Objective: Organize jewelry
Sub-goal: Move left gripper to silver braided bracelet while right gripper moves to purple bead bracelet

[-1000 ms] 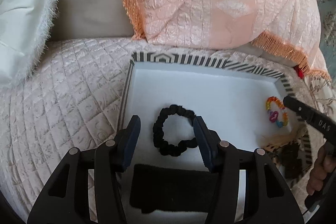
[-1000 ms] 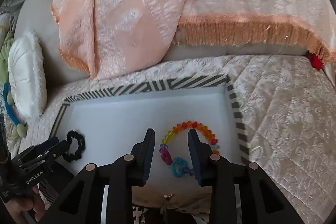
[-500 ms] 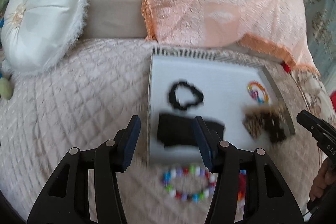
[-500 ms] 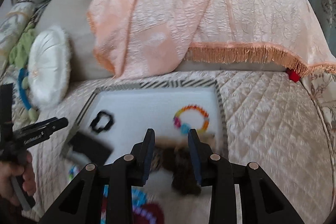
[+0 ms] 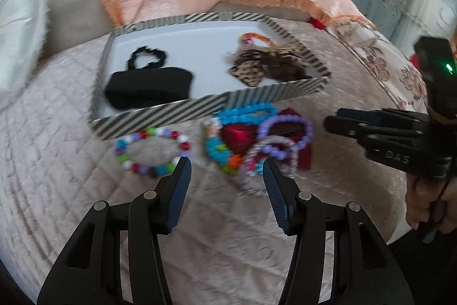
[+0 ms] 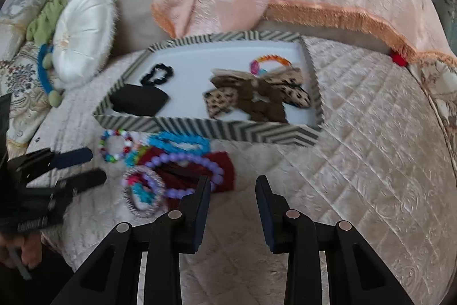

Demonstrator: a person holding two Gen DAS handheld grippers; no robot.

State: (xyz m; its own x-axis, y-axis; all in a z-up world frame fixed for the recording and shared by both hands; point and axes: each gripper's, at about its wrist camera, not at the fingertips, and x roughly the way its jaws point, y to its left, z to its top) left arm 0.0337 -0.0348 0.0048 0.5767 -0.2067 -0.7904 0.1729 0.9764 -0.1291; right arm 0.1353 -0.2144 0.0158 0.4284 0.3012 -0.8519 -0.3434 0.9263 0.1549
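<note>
Bracelets heaped beside the striped tray

We see the bead bracelets piled on the quilted cushion, touching the tray's near wall. Our left gripper and right gripper hover over them, jaws open and empty; a black scrunchie lies inside.

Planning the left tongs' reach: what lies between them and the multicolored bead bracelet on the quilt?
Nothing but bare quilt, in the left wrist view. The open left tongs sit just short of the multicolored bead bracelet.
</note>
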